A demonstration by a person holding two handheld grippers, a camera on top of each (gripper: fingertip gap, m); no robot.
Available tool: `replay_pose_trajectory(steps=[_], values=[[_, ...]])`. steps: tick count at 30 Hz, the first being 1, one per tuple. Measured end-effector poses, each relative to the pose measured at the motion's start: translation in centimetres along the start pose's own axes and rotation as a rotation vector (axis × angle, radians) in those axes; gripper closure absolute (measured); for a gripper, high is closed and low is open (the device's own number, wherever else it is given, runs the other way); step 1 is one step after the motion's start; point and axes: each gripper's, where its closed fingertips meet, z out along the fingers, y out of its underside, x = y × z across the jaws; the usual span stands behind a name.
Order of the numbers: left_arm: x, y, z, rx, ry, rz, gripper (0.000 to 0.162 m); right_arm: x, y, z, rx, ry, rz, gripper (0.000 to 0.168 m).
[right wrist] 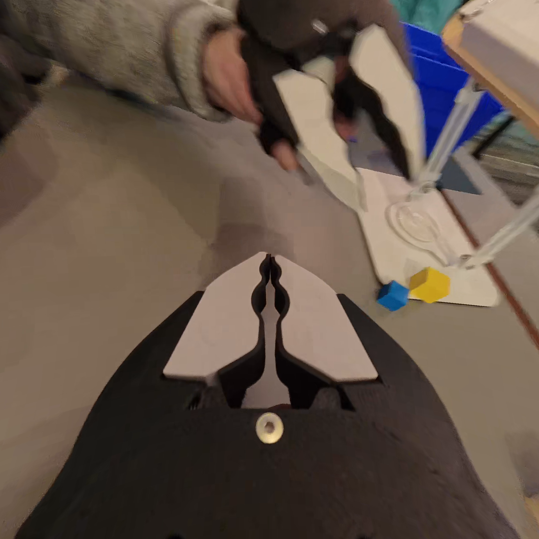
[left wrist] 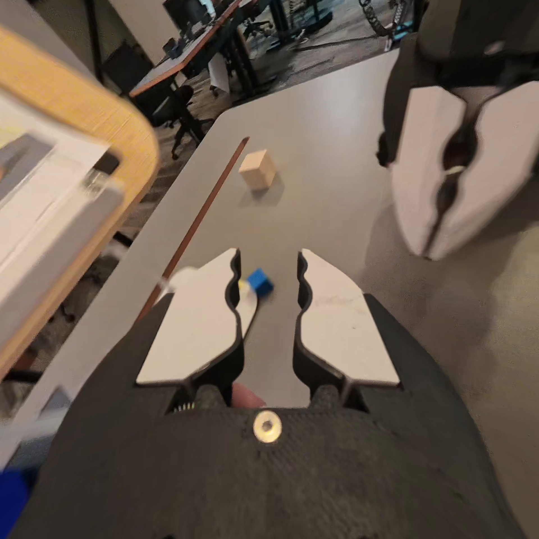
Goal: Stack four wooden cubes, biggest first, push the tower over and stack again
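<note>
1. Left gripper [left wrist: 269, 256]: the white fingers stand apart with an empty gap between them, above the grey table [left wrist: 320, 122]. In the right wrist view the same gripper [right wrist: 382, 186] appears at the far side, spread and blurred, held by a hand [right wrist: 230, 78] in a grey knitted sleeve [right wrist: 116, 43].
2. Right gripper [right wrist: 269, 258]: the fingertips meet at the front and nothing lies between them; it hangs over bare table [right wrist: 116, 233]. In the left wrist view it [left wrist: 427, 255] hangs at the far right, tips pressed together, pointing down at the surface.
3. Blue cube [left wrist: 260, 282]: small, on the table, seen through the gap of the left gripper, nearer its left finger. In the right wrist view the blue cube [right wrist: 392, 295] sits right of the right gripper, at the near corner of a white board [right wrist: 379, 230].
4. Yellow cube [right wrist: 430, 284]: larger than the blue one, just beside it on its right, resting on the white board. In the left wrist view only a blurred yellow edge shows at the blue cube's left.
5. Plain wooden cube [left wrist: 258, 170]: the largest cube in view, standing alone farther out on the table, well apart from the blue cube.
6. Surroundings: a blue bin [right wrist: 437, 96] beyond the table edge.
</note>
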Motion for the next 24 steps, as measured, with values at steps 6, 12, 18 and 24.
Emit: replay_pose_trajectory(steps=[6, 12, 18, 24], values=[[2.1, -3.2, 13.7, -0.044, 0.030, 0.043, 0.091, -3.1, -0.8, -5.4, 0.116, -0.148, 0.025, 0.168], [-1.8, -3.0, 22.9, -0.187, -0.035, 0.001, 0.069, -4.3, -0.8, -5.8, 0.126, -0.203, 0.014, 0.168], [-1.6, -0.1, 27.9, -0.327, 0.130, -0.199, 0.098, -5.3, -1.3, -5.7, 0.136, -0.236, -0.002, 0.168], [1.0, -1.6, 25.1, -0.252, 0.194, -0.163, 0.108, -5.4, -1.5, -6.1, 0.156, -0.248, 0.008, 0.168]])
